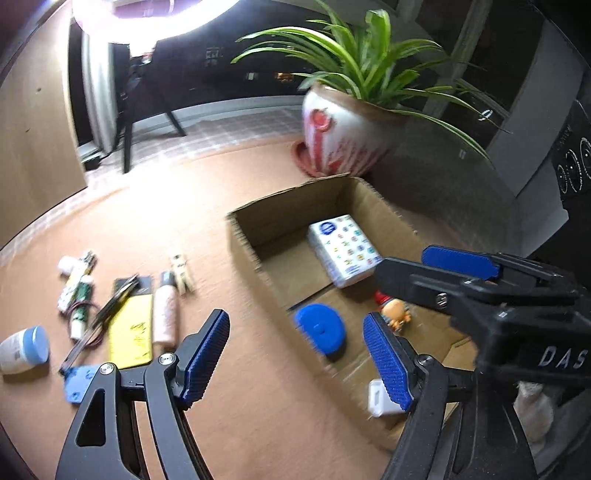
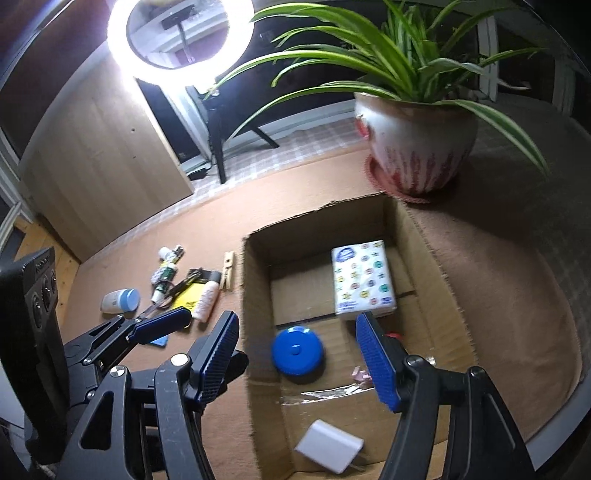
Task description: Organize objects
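Left gripper (image 1: pixel 295 354): jaws spread, empty, above box edge.
Right gripper (image 2: pixel 299 356): jaws spread, empty, over cardboard box (image 2: pixel 255 266).
Box contents: blue disc (image 2: pixel 297 350), tissue pack (image 2: pixel 364 278), white charger (image 2: pixel 328 450).

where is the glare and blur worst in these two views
Left wrist view: the white ring light blows out the top edge, and motion blur smears the brown cardboard box and round blue disc. Right wrist view: the ring light flares, the scene is sharper, and fisheye bends the edges.
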